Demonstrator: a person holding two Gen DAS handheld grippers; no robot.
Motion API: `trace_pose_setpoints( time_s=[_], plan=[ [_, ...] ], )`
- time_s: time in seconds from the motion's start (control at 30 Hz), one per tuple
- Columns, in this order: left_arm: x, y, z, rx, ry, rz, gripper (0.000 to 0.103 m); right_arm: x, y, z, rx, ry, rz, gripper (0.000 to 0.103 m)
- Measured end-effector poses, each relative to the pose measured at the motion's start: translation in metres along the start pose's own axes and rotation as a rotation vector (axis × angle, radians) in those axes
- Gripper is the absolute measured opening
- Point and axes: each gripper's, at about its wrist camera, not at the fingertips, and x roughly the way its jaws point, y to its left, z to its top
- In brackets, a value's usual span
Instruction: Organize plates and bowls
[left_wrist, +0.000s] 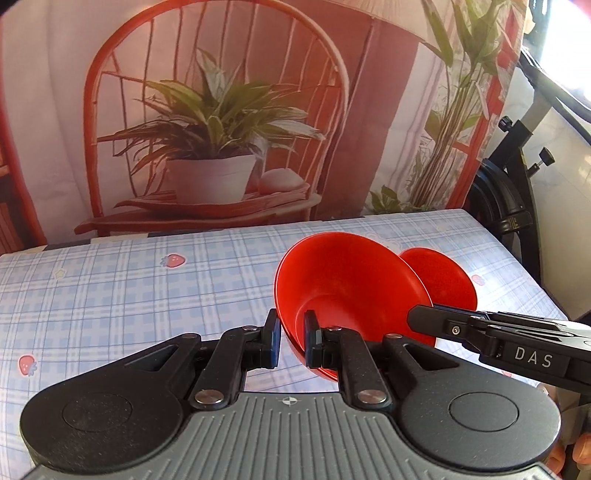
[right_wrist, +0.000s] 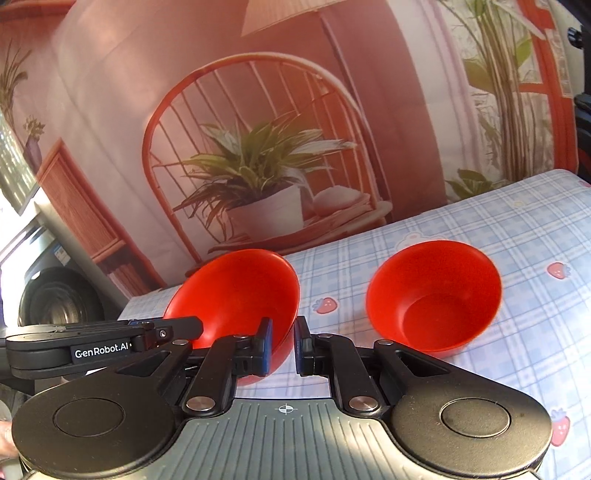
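Note:
A red bowl (left_wrist: 351, 284) hangs tilted just above the checked tablecloth, held from two sides. My left gripper (left_wrist: 293, 343) is shut on its near rim, and the rim runs between the two pads. My right gripper (left_wrist: 419, 315) reaches in from the right and pinches the same bowl's right edge. In the right wrist view that bowl (right_wrist: 236, 295) sits at centre left, with the right gripper (right_wrist: 283, 343) shut on its near right rim and the left gripper (right_wrist: 192, 328) at its left side. A second red bowl (right_wrist: 436, 299) rests on the cloth to the right, visible behind the first (left_wrist: 443, 277).
The table (left_wrist: 129, 295) wears a blue plaid cloth with strawberry prints. A printed backdrop (left_wrist: 221, 129) of a chair and plant hangs along its far edge. A black stand (left_wrist: 517, 166) is past the right edge, and a washing machine (right_wrist: 55, 306) past the left.

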Motion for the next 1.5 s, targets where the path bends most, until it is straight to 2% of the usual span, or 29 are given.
trace_pose_setpoints(
  time_s=[0.2, 0.4, 0.53, 0.7, 0.83, 0.9, 0.93, 1.0, 1.23, 1.5],
  plan=[
    [0.023, -0.057, 0.015, 0.094, 0.011, -0.032, 0.014, -0.030, -0.050, 0.007, 0.096, -0.104, -0.039, 0.011],
    [0.062, -0.098, 0.019, 0.134, 0.055, -0.050, 0.014, -0.040, -0.089, 0.010, 0.128, -0.137, -0.102, 0.011],
    [0.083, -0.110, 0.018, 0.114, 0.089, -0.047, 0.014, -0.039, -0.103, 0.009, 0.135, -0.132, -0.124, 0.011],
    [0.096, -0.123, 0.018, 0.172, 0.072, 0.011, 0.015, -0.029, -0.114, 0.010, 0.146, -0.119, -0.128, 0.011],
    [0.102, -0.123, 0.020, 0.168, 0.085, 0.016, 0.015, -0.022, -0.119, 0.011, 0.159, -0.109, -0.139, 0.011],
    [0.104, -0.122, 0.020, 0.170, 0.095, 0.017, 0.019, -0.020, -0.120, 0.010, 0.156, -0.104, -0.137, 0.011],
    [0.104, -0.122, 0.019, 0.171, 0.095, 0.022, 0.022, -0.020, -0.120, 0.009, 0.155, -0.102, -0.135, 0.012],
    [0.102, -0.118, 0.018, 0.158, 0.100, 0.034, 0.041, -0.022, -0.120, 0.008, 0.153, -0.103, -0.151, 0.014],
    [0.075, -0.108, 0.014, 0.130, 0.055, 0.033, 0.042, -0.048, -0.114, 0.001, 0.144, -0.147, -0.191, 0.014],
    [0.019, -0.103, 0.005, 0.080, -0.029, 0.019, 0.042, -0.097, -0.093, -0.014, 0.126, -0.205, -0.246, 0.014]
  ],
)
